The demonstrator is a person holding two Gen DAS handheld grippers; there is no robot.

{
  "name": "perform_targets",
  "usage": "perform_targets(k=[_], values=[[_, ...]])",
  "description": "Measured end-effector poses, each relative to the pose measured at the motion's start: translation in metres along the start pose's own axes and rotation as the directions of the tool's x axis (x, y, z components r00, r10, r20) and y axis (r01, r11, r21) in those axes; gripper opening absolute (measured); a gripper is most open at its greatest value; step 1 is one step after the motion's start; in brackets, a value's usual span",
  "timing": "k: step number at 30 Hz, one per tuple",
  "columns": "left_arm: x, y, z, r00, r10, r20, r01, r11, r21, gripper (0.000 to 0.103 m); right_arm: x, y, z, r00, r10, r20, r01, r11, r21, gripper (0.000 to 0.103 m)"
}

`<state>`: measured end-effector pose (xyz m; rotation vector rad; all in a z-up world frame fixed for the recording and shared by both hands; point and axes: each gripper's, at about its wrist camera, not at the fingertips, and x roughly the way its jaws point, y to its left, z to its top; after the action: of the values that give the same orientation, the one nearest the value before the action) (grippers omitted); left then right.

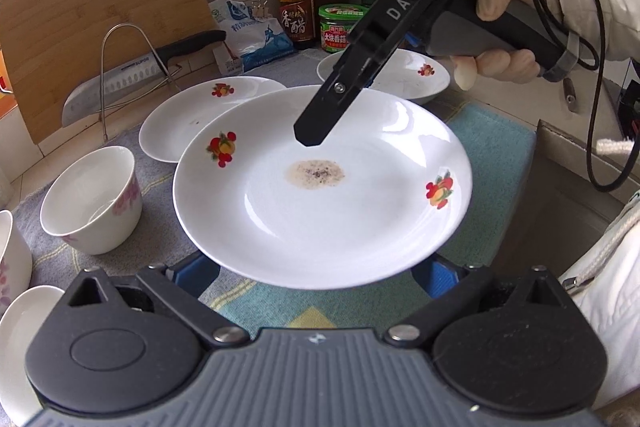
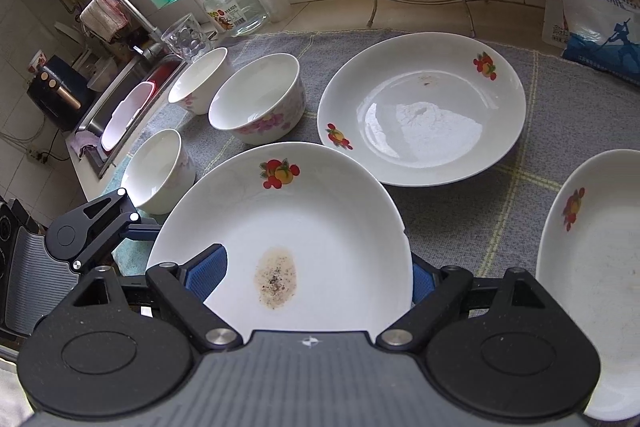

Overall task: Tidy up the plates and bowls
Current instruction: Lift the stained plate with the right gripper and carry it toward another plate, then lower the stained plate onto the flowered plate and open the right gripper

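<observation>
The mat (image 2: 520, 187) covers the counter in front of you. The board (image 1: 100, 19) stands against the wall at 10 o'clock in the left wrist view.

The stained plate (image 1: 320, 211) fills the middle of both views. It sits above the mat and overlaps the plate behind it in the left view. In the right wrist view, a second plate (image 2: 424, 111) lies flat on the mat at 1 o'clock from it. A third plate (image 2: 592, 283) lies at 3 o'clock, apart from both.

Three bowls stand upright on the mat from 10 to 11 o'clock: the near bowl (image 2: 158, 171), the middle bowl (image 2: 256, 99) and the far bowl (image 2: 198, 79).

Your right gripper (image 2: 316, 279) stands wide with the stained plate's rim between its jaws. One pad lies on the plate's inner face and the other is tucked under the rim, so it grips the plate. Your hand (image 1: 508, 65) wraps its handle at 2 o'clock in the left view.

Your left gripper (image 1: 318, 275) meets the opposite rim. Its pads are hidden under the plate, so you cannot tell whether it clamps.

The knife (image 1: 120, 83) rests in a wire rack (image 1: 120, 39) before the board. The brown stain (image 1: 315, 174) sits at the plate's centre.
</observation>
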<state>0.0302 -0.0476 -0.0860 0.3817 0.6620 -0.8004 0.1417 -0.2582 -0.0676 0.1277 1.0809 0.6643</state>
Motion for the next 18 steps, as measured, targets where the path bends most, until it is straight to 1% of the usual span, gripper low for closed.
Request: perform_targets(k=[11, 18], values=[[0.033, -0.022, 0.034, 0.998, -0.056, 0.014, 0.055, 0.998, 0.040, 0.101, -0.040, -0.041, -0.014, 0.997, -0.051, 0.062, 0.048, 0.998, 0.050, 0.094], [0.062, -0.034, 0.062, 0.995, -0.096, 0.031, 0.094, 0.994, 0.058, 0.101, -0.064, -0.075, -0.020, 0.990, -0.104, 0.094, 0.097, 0.992, 0.081, 0.094]])
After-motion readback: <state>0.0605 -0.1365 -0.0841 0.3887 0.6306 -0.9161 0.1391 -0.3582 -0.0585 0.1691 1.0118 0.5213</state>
